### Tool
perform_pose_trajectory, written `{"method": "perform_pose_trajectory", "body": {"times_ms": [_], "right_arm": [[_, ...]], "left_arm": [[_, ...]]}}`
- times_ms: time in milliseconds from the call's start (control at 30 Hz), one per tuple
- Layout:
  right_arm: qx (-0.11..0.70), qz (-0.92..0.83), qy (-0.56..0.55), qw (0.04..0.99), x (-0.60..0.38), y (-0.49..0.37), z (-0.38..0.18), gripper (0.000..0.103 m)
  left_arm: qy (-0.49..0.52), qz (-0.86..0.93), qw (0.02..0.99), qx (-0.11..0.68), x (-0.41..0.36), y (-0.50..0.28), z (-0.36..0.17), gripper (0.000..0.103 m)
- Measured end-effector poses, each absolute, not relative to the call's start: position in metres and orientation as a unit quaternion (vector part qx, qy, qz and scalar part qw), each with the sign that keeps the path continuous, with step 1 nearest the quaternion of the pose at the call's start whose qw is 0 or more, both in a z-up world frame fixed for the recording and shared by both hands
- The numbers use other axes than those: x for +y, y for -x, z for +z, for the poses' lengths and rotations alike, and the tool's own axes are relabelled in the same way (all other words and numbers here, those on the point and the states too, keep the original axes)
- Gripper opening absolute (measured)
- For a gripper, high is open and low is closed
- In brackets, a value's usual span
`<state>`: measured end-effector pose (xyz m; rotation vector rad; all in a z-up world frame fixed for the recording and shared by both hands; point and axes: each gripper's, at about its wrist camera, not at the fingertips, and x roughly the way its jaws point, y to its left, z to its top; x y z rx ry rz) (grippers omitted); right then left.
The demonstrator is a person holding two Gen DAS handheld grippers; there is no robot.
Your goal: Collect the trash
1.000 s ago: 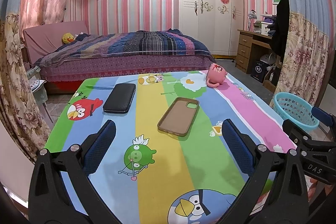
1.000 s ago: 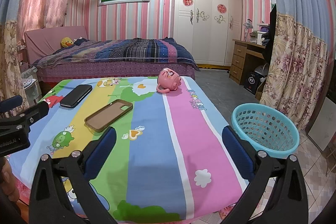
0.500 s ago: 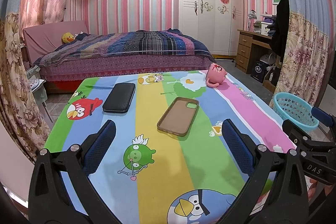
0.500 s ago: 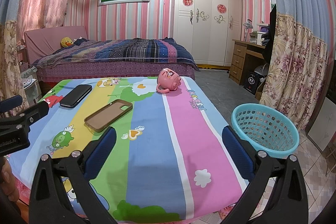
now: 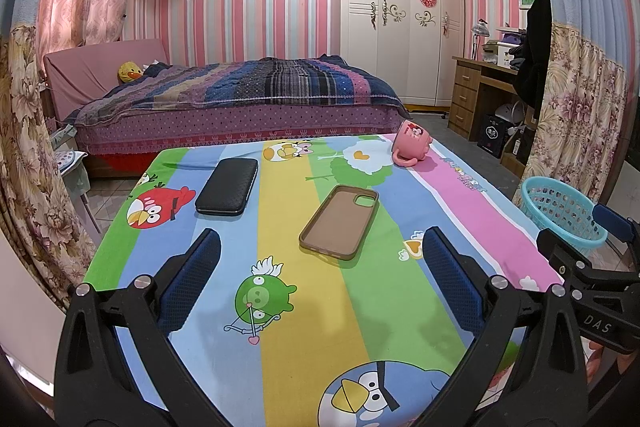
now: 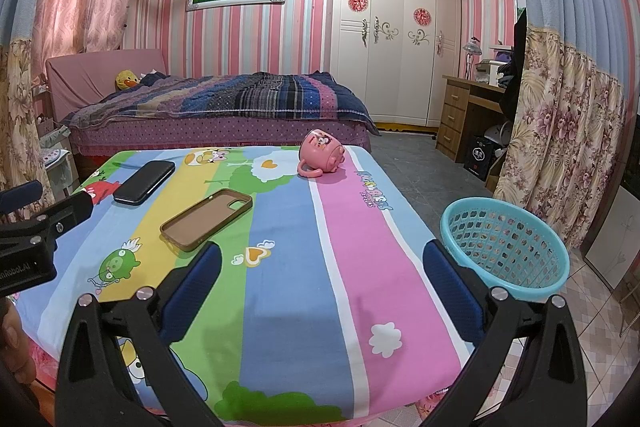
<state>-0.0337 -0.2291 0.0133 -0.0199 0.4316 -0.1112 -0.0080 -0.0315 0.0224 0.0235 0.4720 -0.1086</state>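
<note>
A brown phone case [image 5: 340, 221] [image 6: 207, 218] lies open side up near the middle of the cartoon tablecloth [image 5: 360, 299] [image 6: 288, 267]. A black wallet [image 5: 227, 185] [image 6: 144, 182] lies to its left. A pink mug [image 5: 412, 143] [image 6: 321, 153] is tipped on its side at the far right. A turquoise basket [image 5: 562, 213] [image 6: 505, 246] stands on the floor beside the table's right edge. My left gripper [image 5: 320, 251] hovers open over the near table, short of the phone case. My right gripper [image 6: 322, 259] is open over the pink stripe, left of the basket. Neither holds anything.
A bed [image 5: 240, 99] stands behind the table, a white wardrobe [image 5: 396, 27] at the back and a wooden desk [image 5: 480, 95] at the right. Floral curtains [image 6: 560, 131] hang close on the right, more curtains [image 5: 24, 155] on the left. Tiled floor [image 6: 596, 339] surrounds the basket.
</note>
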Motion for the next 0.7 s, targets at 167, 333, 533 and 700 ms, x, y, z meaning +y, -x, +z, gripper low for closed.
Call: {"method": "perform_pose_trajectory", "body": {"times_ms": [167, 333, 533, 700], "right_arm": [[0.213, -0.055, 0.010, 0.975, -0.2283, 0.0335, 0.0137, 0.098], [0.213, -0.055, 0.010, 0.975, -0.2285, 0.0336, 0.0137, 0.098], [0.214, -0.056, 0.010, 0.975, -0.2302, 0.0346, 0.0137, 0.098], [0.214, -0.056, 0.010, 0.975, -0.2298, 0.0344, 0.0139, 0.098]], "left_arm": [[-0.011, -0.054, 0.971, 0.234, -0.0314, 0.0079, 0.0223, 0.098], [-0.012, -0.054, 0.971, 0.234, -0.0314, 0.0080, 0.0223, 0.098], [-0.011, -0.054, 0.971, 0.234, -0.0314, 0.0080, 0.0223, 0.098], [-0.011, -0.054, 0.971, 0.234, -0.0317, 0.0081, 0.0219, 0.098]]}}
